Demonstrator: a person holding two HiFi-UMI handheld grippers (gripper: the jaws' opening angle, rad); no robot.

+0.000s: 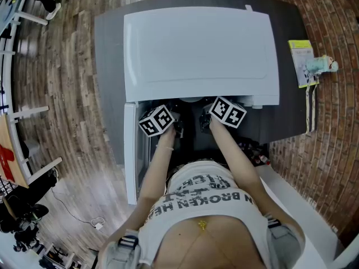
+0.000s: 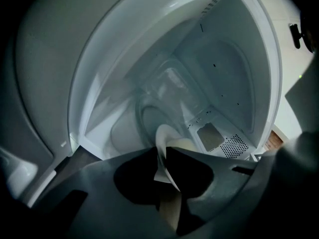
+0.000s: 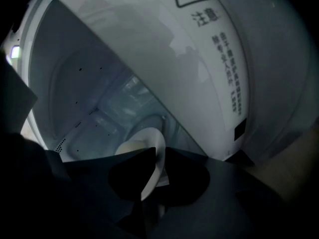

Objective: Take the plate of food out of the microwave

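Both grippers are reached into the open front of the microwave [image 1: 202,49], side by side, with the door [image 1: 130,156] swung out on the left. From the head view only the marker cubes and the back ends of the left gripper [image 1: 178,129] and right gripper [image 1: 203,121] can be made out. The jaw tips are tucked under the top edge of the oven, so the plate can't be seen from up there at all.

The gripper views are way more useful. In the left gripper view, the white plate [image 2: 162,133] is seen edge-on inside the cavity, and its near rim is pinched between the jaws of the left gripper [image 2: 162,152]. The jaws are drawn in narrow, one pad on each face of the rim, with no gap that can be spotted. A pale lump of food [image 2: 181,144] is seen on the plate just past the jaw tips.

Same story on the other side: the rim of the plate [image 3: 152,137] is clamped between the jaws of the right gripper [image 3: 160,150], which are set close together on it, and the food [image 3: 132,145] is peeking out just left of them. A white panel with a warning label [image 3: 219,49] is seen just right of that gripper.

So the plate is held at its rim by both grippers, and it's inside the microwave.
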